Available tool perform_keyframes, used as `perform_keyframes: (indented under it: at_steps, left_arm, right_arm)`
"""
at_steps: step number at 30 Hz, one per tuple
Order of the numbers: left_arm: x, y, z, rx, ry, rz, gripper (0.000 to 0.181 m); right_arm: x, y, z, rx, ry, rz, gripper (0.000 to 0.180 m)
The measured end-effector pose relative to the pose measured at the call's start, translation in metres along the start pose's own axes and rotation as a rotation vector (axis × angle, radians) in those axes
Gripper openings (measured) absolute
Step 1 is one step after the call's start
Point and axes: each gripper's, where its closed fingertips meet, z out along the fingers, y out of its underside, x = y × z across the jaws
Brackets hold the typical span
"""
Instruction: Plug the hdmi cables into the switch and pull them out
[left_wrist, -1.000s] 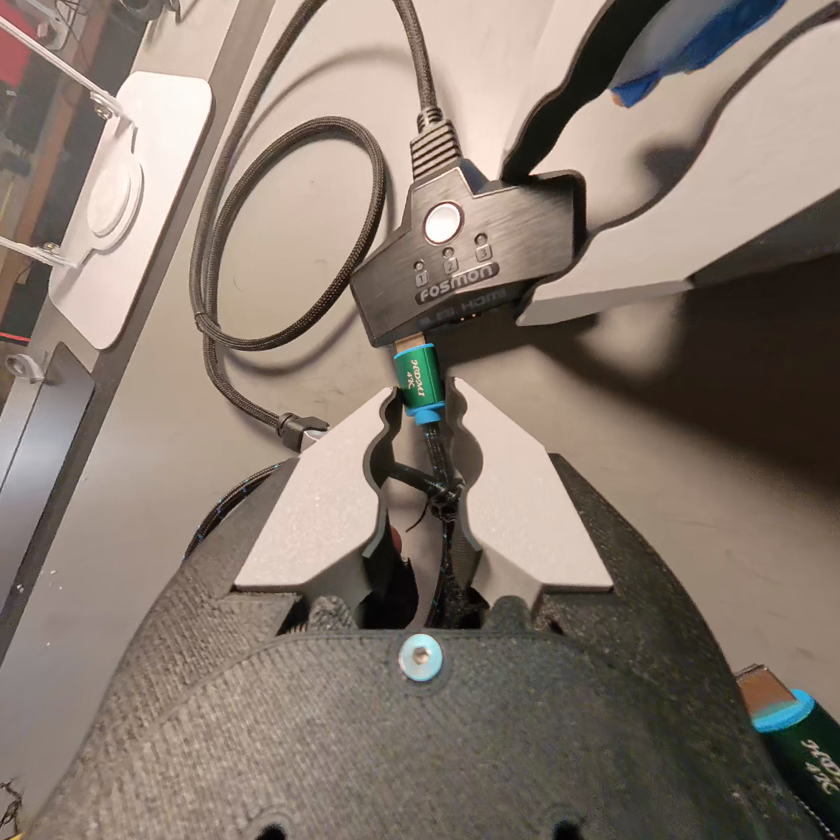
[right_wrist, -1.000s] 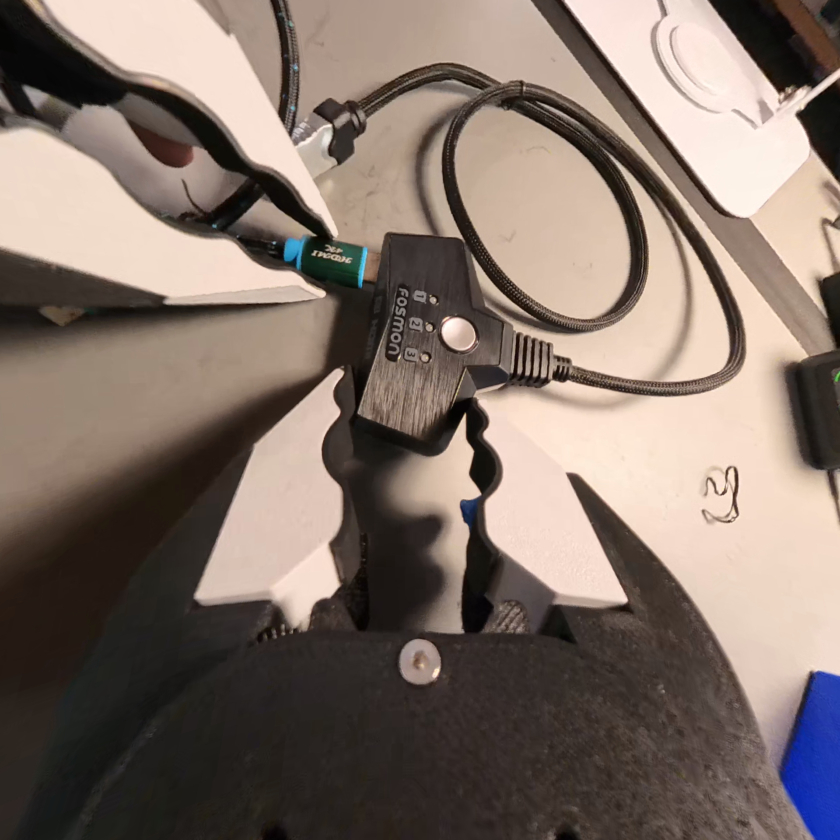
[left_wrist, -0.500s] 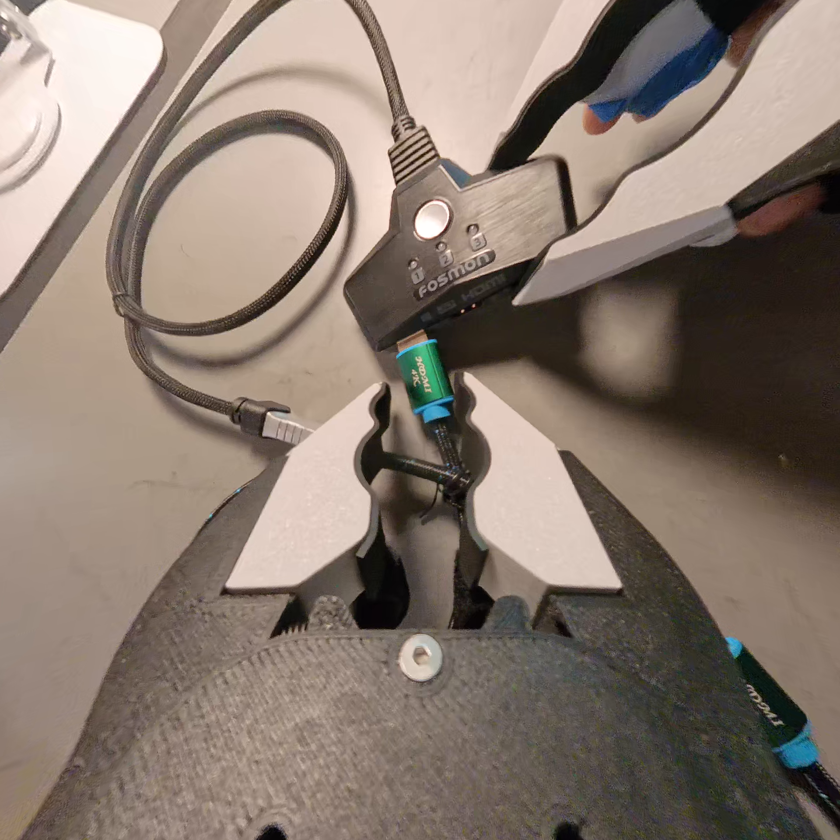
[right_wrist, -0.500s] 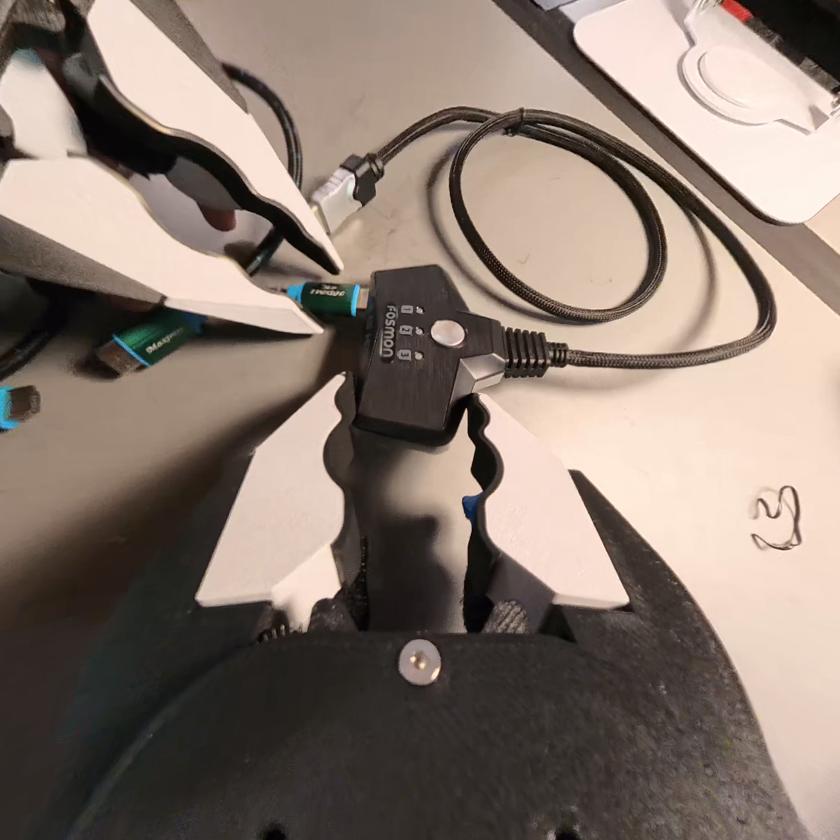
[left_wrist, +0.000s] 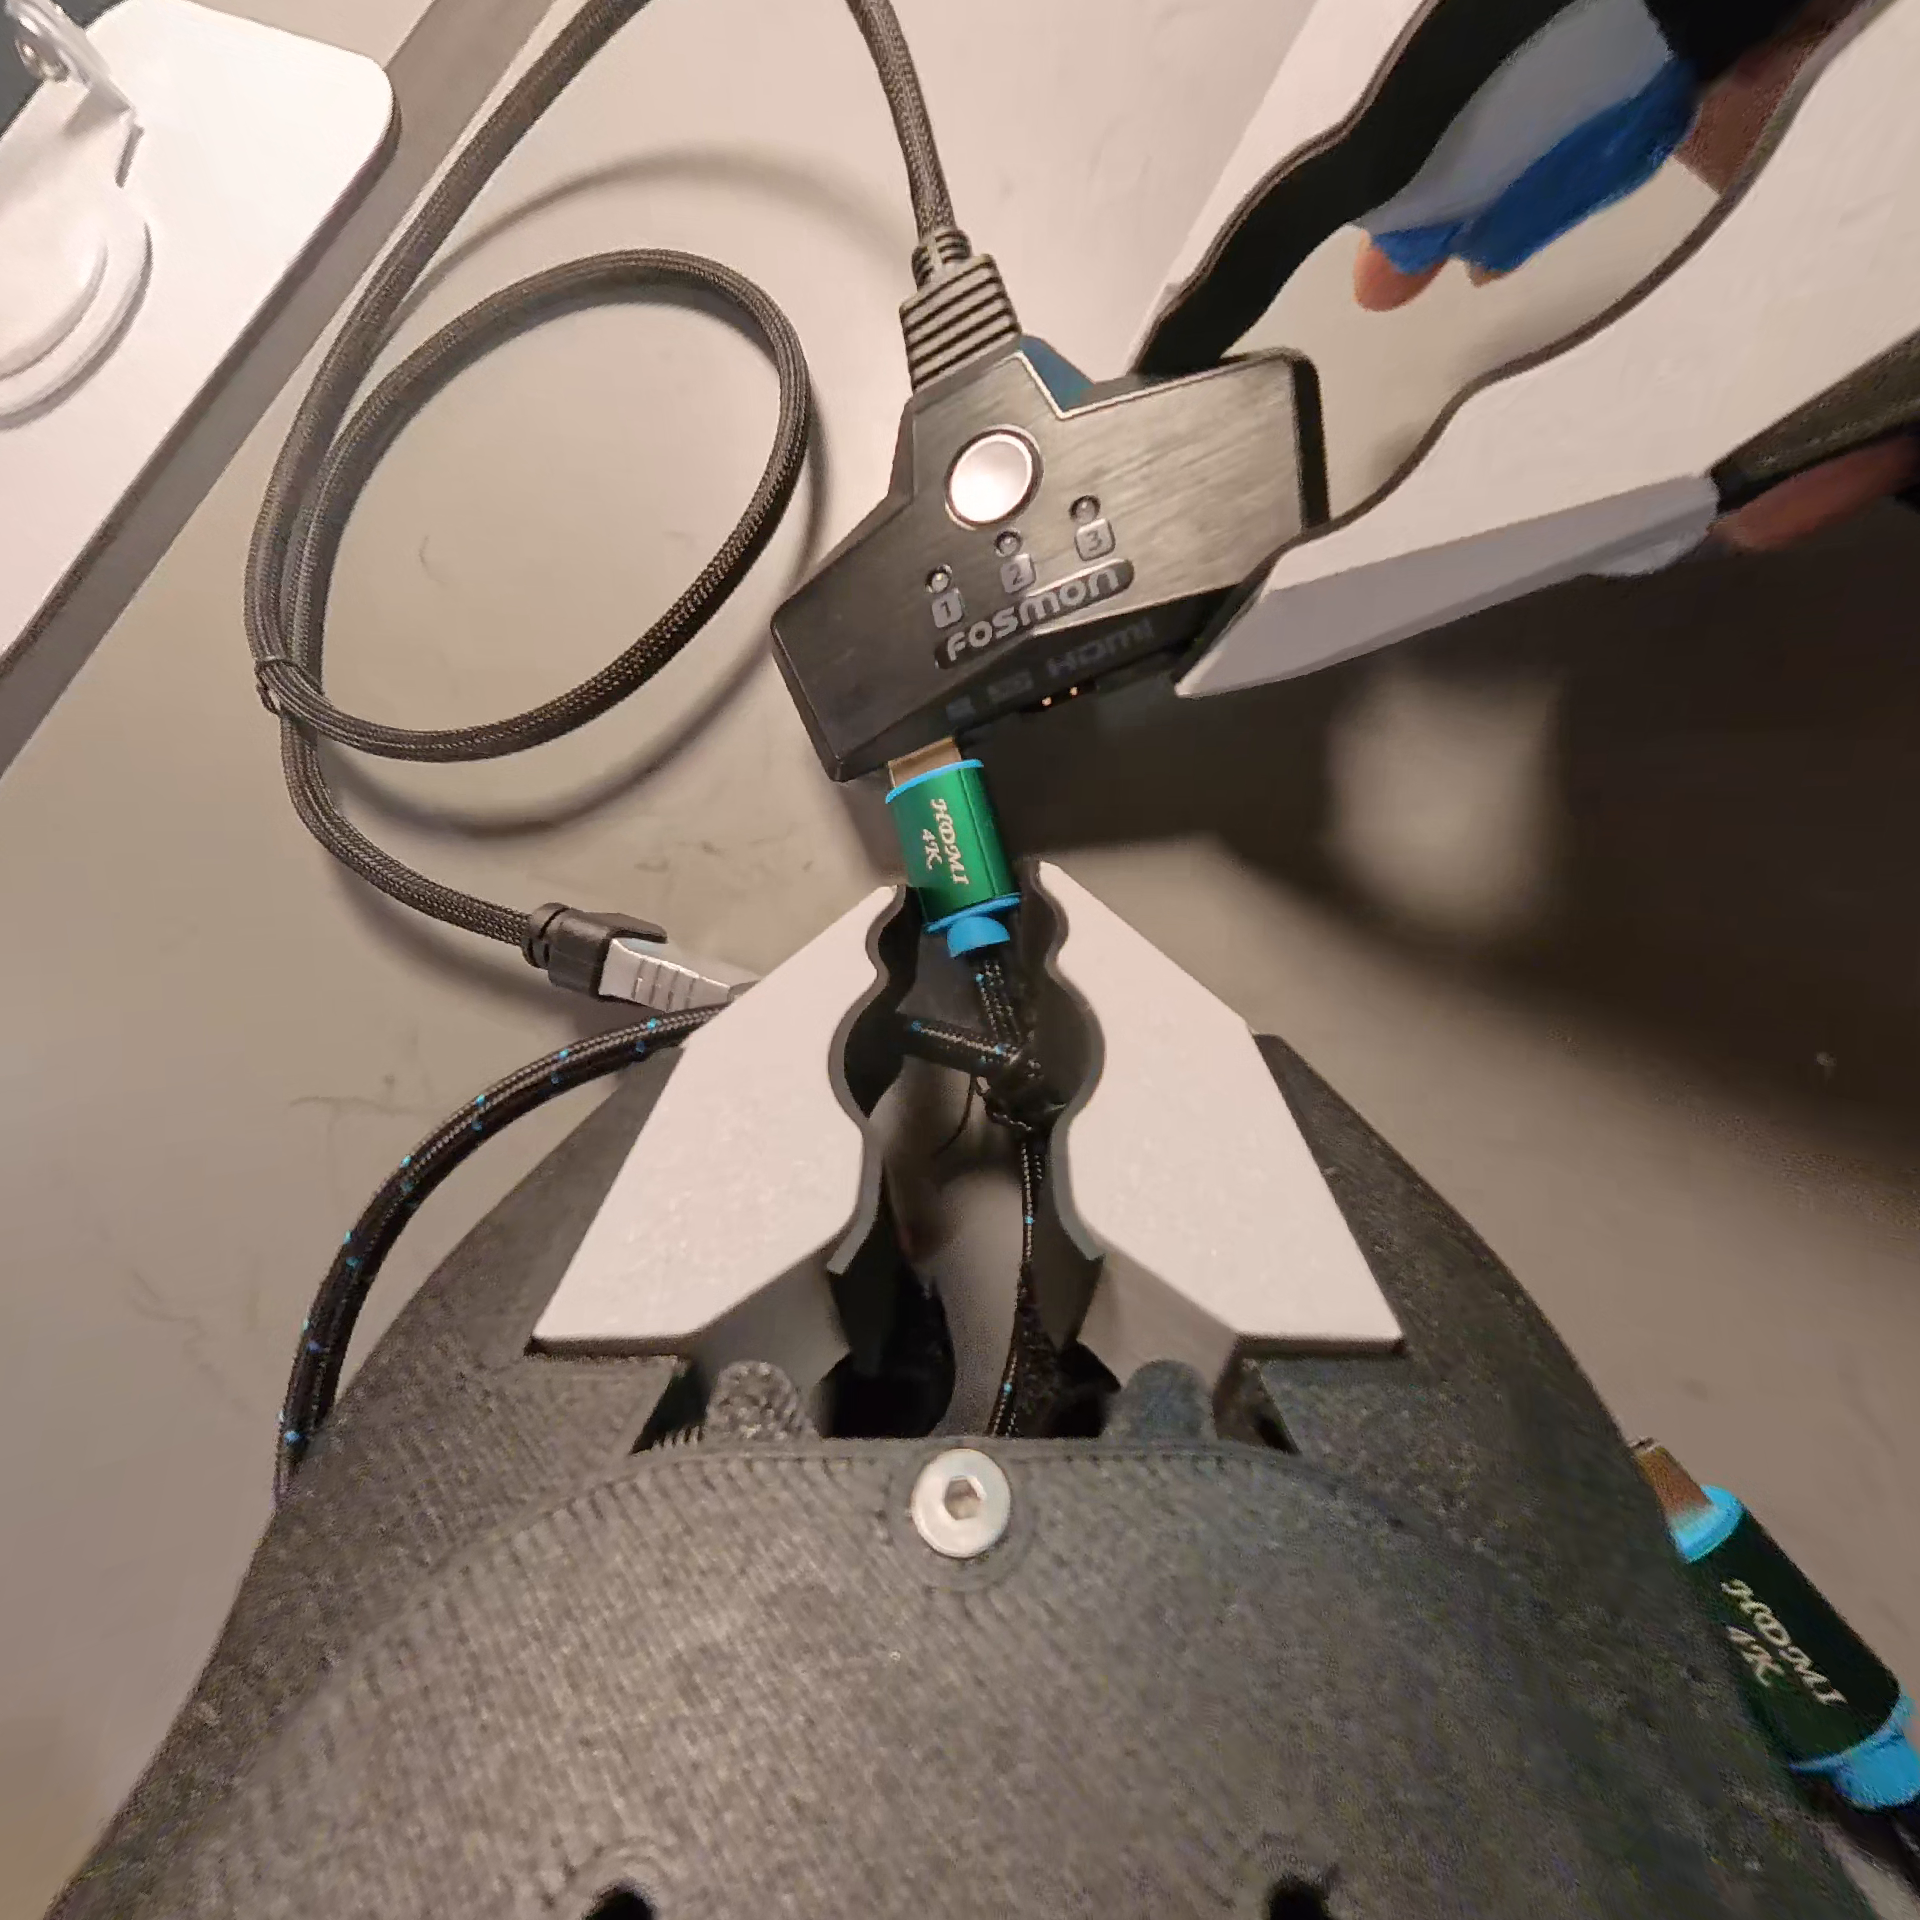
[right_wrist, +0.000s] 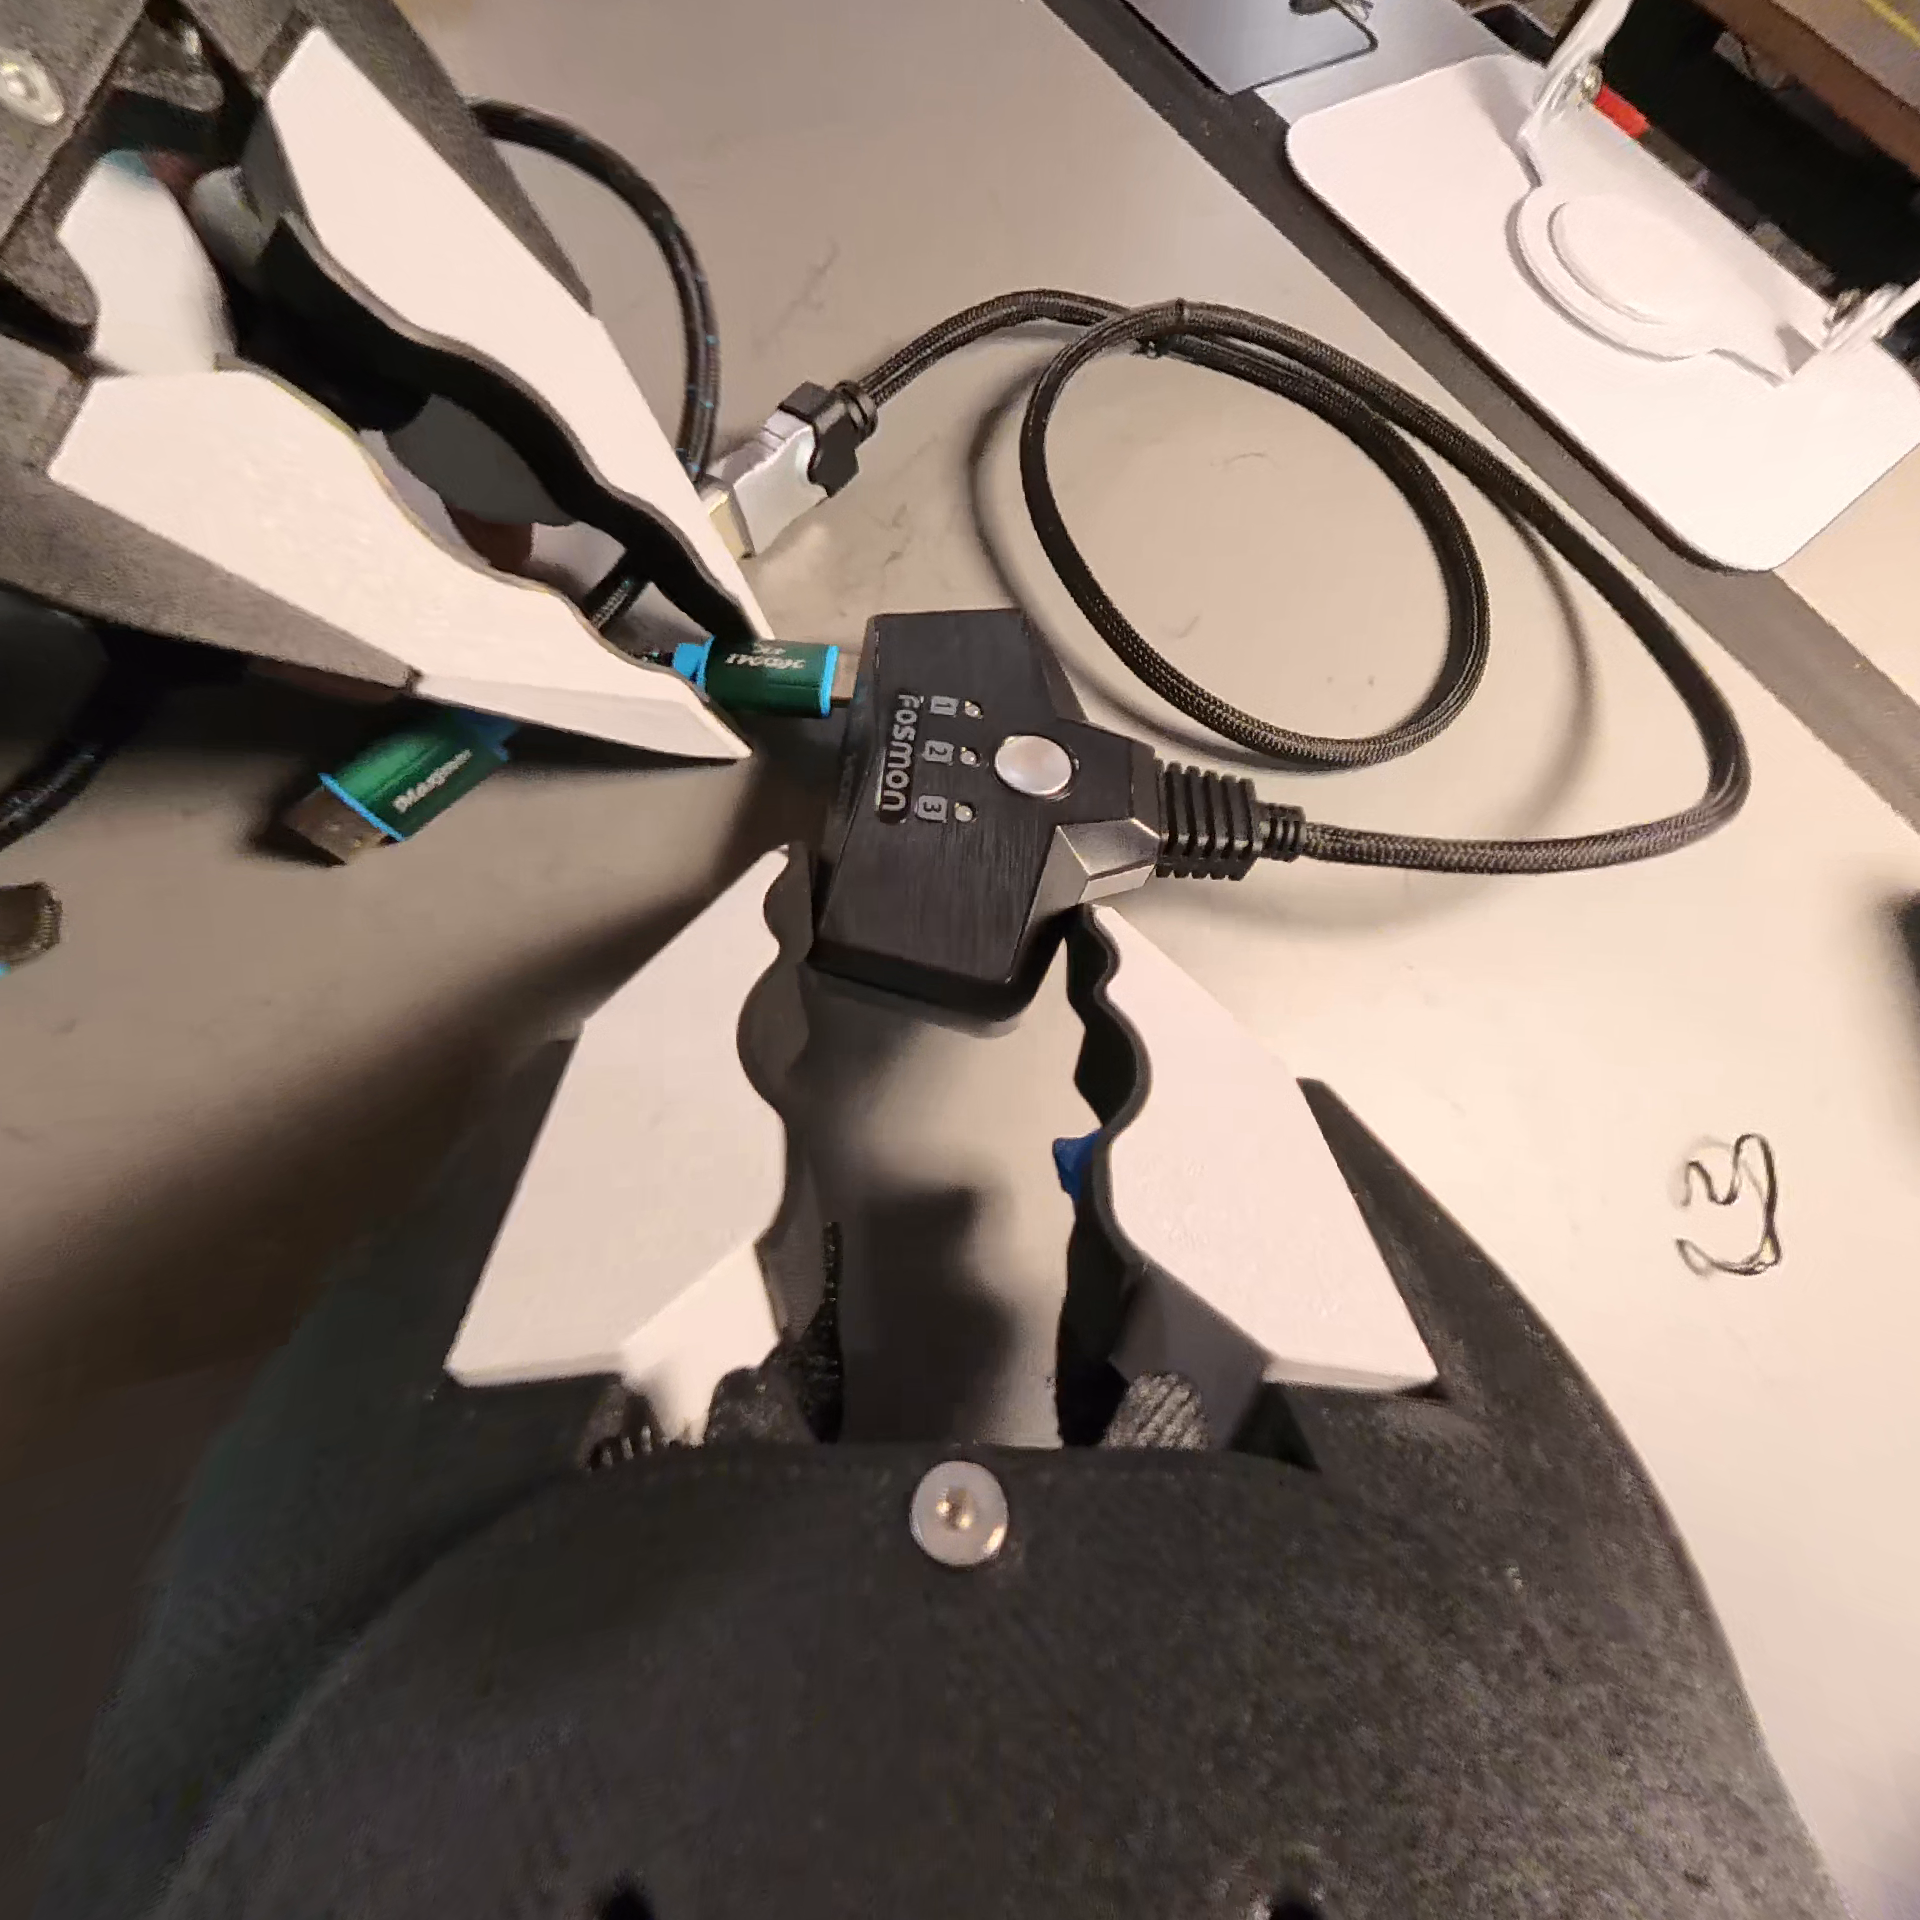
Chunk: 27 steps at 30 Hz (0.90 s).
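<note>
Surface (right_wrist: 1403, 1039) edge runs diagonally through the upper right of the right wrist frame, with a white stand base (right_wrist: 1621, 312) beyond it; open room at right, holding only a small wire twist (right_wrist: 1730, 1205).

HDMI switch (right_wrist: 956, 821) sits centre frame, long axis roughly vertical in this view, ports facing left. Its braided pigtail (right_wrist: 1455, 623) exits right and loops back to a loose silver plug (right_wrist: 774, 473).

Right hand-held gripper (right_wrist: 940, 935) is clamped on the switch's lower end.

Green HDMI plug (left_wrist: 945, 847) points up-left in the left wrist frame, tip in the switch's leftmost port.

Left hand-held gripper (left_wrist: 961, 914) has its fingers close around the plug's blue collar; can't tell if they bear on it.

Two spare green plugs (right_wrist: 400, 784) lie at left of the right wrist frame.
</note>
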Motion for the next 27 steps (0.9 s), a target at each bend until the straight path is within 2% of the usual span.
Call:
perform_keyframes:
  at_steps: [3, 9, 12, 17, 21, 24, 27]
  left_arm:
    - [0.001, 0.0, 0.0, 0.008, 0.031, -0.003, 0.018]
    - [-0.011, 0.003, -0.002, 0.022, -0.015, -0.017, 0.018]
    - [-0.016, 0.001, -0.005, 0.045, -0.049, 0.015, 0.019]
    - [-0.02, -0.003, -0.008, 0.068, -0.102, 0.131, 0.02]
    - [-0.011, -0.006, -0.012, 0.09, -0.08, 0.27, 0.019]
    - [-0.002, -0.004, -0.02, 0.111, -0.026, 0.416, 0.02]
    - [0.01, 0.002, -0.032, 0.137, 0.029, 0.59, 0.02]
  right_arm:
    - [-0.002, -0.001, 0.0, 0.018, -0.027, -0.016, 0.051]
    - [-0.01, 0.0, 0.003, 0.01, -0.088, 0.025, 0.055]
    - [-0.006, -0.002, -0.005, 0.012, -0.071, -0.029, 0.056]
    - [-0.002, -0.024, -0.016, 0.112, -0.028, -0.104, 0.093]
    - [0.002, -0.005, -0.017, 0.02, 0.056, -0.492, 0.111]
    - [0.002, 0.005, -0.027, 0.023, 0.009, -0.573, 0.107]
    - [-0.007, 0.012, -0.035, -0.002, -0.045, -0.643, 0.09]
